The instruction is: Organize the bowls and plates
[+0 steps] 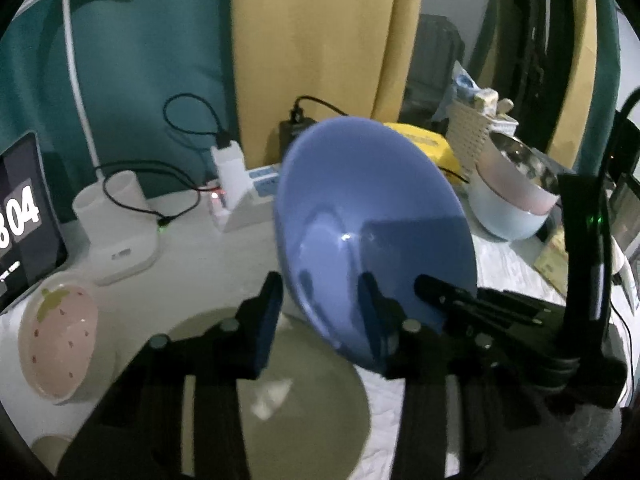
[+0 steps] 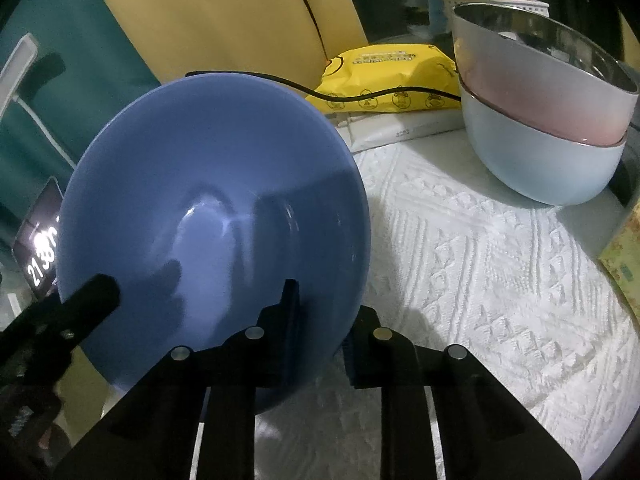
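Both grippers were on the blue plate (image 1: 372,232), held up tilted on edge above the table (image 2: 480,260).

Left gripper (image 1: 324,312): jaws straddled the plate's lower rim, one finger behind it, the other against the inner face. It looked clamped on the rim, though blur hid the outer pad contact.

Right gripper (image 2: 324,320): jaws pinched the plate's lower right rim, inner finger on the concave face, outer finger behind. Grasping the plate.

From the right wrist view, the left gripper's finger (image 2: 90,294) sat on the plate's lower left edge, well left of the right fingers.

Around:
- Grey-green plate (image 1: 304,400) flat on the table directly under the left fingers, a scrap of white paper (image 1: 272,396) lying on it.
- Strawberry dish (image 1: 58,344) off to the left of the left fingers, near the table edge.
- Stacked bowls (image 2: 548,120), pink nested in pale blue with a steel one on top, beyond and right of the right fingers.
- Yellow wipes pack (image 2: 392,84) behind the plate, a black cable (image 2: 360,98) running across it.
- White lamp base (image 1: 116,224), power strip (image 1: 244,204) with charger and a clock screen (image 1: 24,220) beyond and left of the left fingers.
- Woven basket (image 1: 468,140) behind the bowls.

Nothing stood between the plate and the grey-green plate below it.
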